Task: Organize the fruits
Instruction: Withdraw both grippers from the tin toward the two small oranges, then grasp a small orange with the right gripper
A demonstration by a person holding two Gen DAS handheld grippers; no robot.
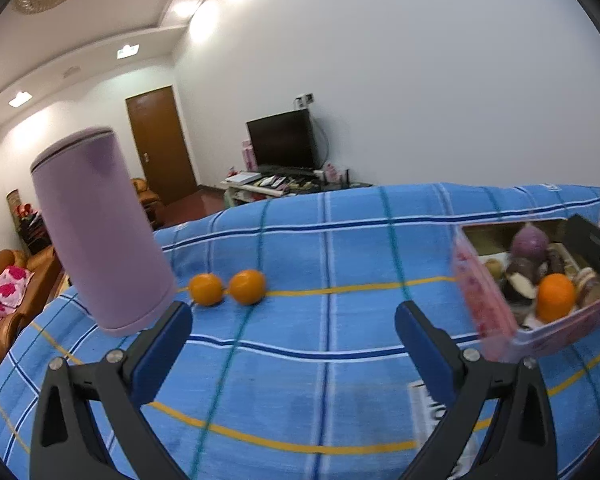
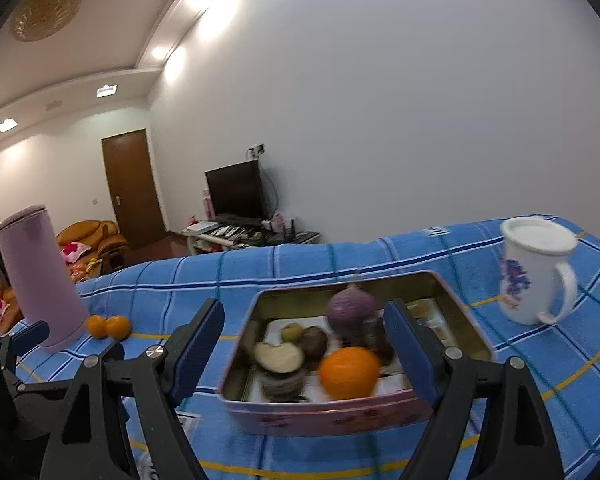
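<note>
Left gripper (image 1: 293, 334): nearest to me, its blue pads stand wide apart with only tablecloth between them; it holds nothing.
Purple tumbler (image 1: 100, 232): upright at the far left, just beside the left finger; I judge it easy to knock over.
Two loose oranges (image 1: 227, 287): they lie side by side on the blue checked cloth (image 1: 339, 248), touching or nearly touching, just to the right of the tumbler base and ahead of the left gripper. I judge these are the fruits not yet put away.
Right gripper (image 2: 303, 350): jaws also apart and empty; it hangs over the near edge of the tin.
Pink tin (image 2: 323, 410): a shallow rectangular box to the right of the oranges. Inside are one orange (image 2: 348, 372) near the front, a purple round fruit (image 2: 349, 308) behind it, and some darker pieces that are too blurred to name.
White mug (image 2: 535, 272): stands at the far right, apart from the tin.
Step in hand: I think it is to fetch one loose orange into the tin.
How to do it well: take the orange that is farther from the tumbler, come from the open side, put one pad on each side of its widest part, close gently so that it does not roll into its neighbour, then lift clear of the tin wall before lowering.
</note>
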